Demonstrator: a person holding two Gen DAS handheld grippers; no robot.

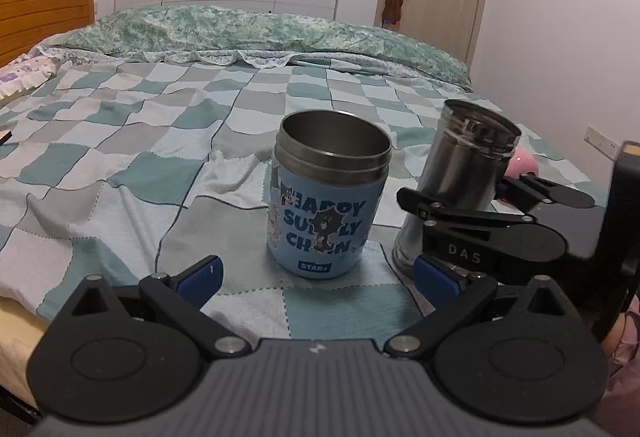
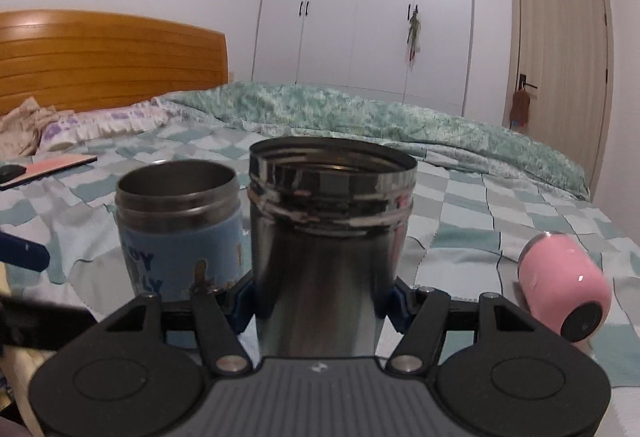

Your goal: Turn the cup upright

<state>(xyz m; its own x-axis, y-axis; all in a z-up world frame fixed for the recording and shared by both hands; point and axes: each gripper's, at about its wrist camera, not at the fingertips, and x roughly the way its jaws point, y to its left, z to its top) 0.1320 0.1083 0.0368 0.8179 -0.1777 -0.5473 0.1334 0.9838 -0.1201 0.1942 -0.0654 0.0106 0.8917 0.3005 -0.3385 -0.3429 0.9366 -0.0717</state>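
The right gripper clamps the steel cup, mouth up on the bed, steadying it (soft bedding wobbles); the left gripper waits, jaws spread, by the blue cup.

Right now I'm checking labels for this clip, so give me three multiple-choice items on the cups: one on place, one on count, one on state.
1. Where does the pink cup lie, seen from the right wrist camera?
A. Right of the steel cup
B. Inside the blue cup
C. On the pillow

2. How many cups stand with the mouth up?
A. None
B. Two
C. Three

3. What is the left gripper doing?
A. Clamping the blue cup
B. Open, holding nothing
C. Gripping the pink cup

Answers:
1 A, it lies on its side on the checked blanket, far right.
2 B, the blue cup and the steel cup both show open mouths on top.
3 B, its blue pads sit apart before the blue cup, while the right gripper clamps the steel cup.
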